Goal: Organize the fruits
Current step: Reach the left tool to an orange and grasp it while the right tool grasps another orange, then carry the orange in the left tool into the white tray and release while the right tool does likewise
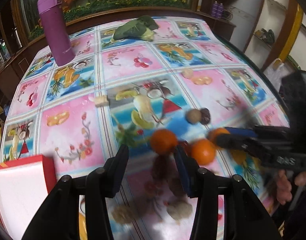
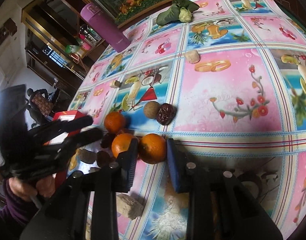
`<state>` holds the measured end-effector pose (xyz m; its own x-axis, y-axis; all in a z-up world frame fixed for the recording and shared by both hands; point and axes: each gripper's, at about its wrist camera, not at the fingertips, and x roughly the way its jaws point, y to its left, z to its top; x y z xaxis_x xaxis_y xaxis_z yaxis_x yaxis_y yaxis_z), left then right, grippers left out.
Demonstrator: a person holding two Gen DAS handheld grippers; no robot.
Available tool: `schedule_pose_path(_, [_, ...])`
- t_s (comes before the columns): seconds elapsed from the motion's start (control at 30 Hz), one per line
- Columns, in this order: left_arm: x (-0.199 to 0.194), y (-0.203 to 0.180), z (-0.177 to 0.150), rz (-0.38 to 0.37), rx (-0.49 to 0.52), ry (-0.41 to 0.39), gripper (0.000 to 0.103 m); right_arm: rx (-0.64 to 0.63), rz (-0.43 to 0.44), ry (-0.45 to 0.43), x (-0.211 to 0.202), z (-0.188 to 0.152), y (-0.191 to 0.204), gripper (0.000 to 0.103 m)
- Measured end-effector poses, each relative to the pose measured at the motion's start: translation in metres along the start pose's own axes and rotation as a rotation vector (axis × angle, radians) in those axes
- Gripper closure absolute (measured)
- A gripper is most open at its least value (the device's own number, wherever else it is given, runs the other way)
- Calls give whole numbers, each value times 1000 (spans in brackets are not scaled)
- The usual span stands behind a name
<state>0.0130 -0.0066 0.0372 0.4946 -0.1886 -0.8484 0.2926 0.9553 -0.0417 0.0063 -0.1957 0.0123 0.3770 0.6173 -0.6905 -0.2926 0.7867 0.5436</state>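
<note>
Three oranges lie close together on the patterned tablecloth. In the right wrist view my right gripper [image 2: 151, 146] is open, its fingers on either side of the nearest orange [image 2: 152, 148]; two more oranges [image 2: 121, 145] [image 2: 114, 121] sit to its left. A brown round fruit [image 2: 151, 109] and a dark red one [image 2: 164, 113] lie behind. In the left wrist view my left gripper [image 1: 150, 158] is open above blurred dark fruits [image 1: 163, 169], just short of an orange [image 1: 163, 141]. The right gripper [image 1: 223, 136] reaches in from the right around another orange [image 1: 215, 134].
A red box with a white inside [image 1: 18, 184] stands at the near left. A purple flask [image 1: 54, 28] and a leafy vegetable [image 1: 135, 29] stand at the far side. Beige chunks [image 1: 101, 100] [image 2: 128, 204] lie scattered on the cloth.
</note>
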Motion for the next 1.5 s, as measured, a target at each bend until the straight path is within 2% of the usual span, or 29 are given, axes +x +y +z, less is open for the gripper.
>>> schedule_pose_path(0.27, [16, -3, 15, -73, -74, 7, 58, 4, -2, -75, -14, 3, 2, 72])
schedule_pose_path(0.4, [28, -3, 15, -98, -97, 36, 63, 15, 9, -96, -19, 4, 0, 72])
schedule_pose_path(0.53, [35, 7, 14, -154, -173, 36, 70, 20, 14, -106, -21, 5, 0, 72])
schedule_pose_path(0.8, [21, 8, 12, -158, -179, -7, 71, -6, -6, -132, -23, 3, 3, 72])
schedule_pose_path(0.97, [-37, 23, 0, -101, -187, -122, 71, -74, -18, -151, -21, 0, 17, 72])
schedule_pose_path(1.17, [-116, 75, -44, 33, -250, -247, 71, -137, 31, -145, -11, -11, 65, 72])
schedule_pose_path(1.33, [-150, 123, -100, 171, -315, -244, 71, -232, 112, -101, 15, -27, 138, 72])
schedule_pose_path(1.5, [-156, 151, -151, 230, -364, -210, 71, -366, 171, -38, 49, -46, 219, 72])
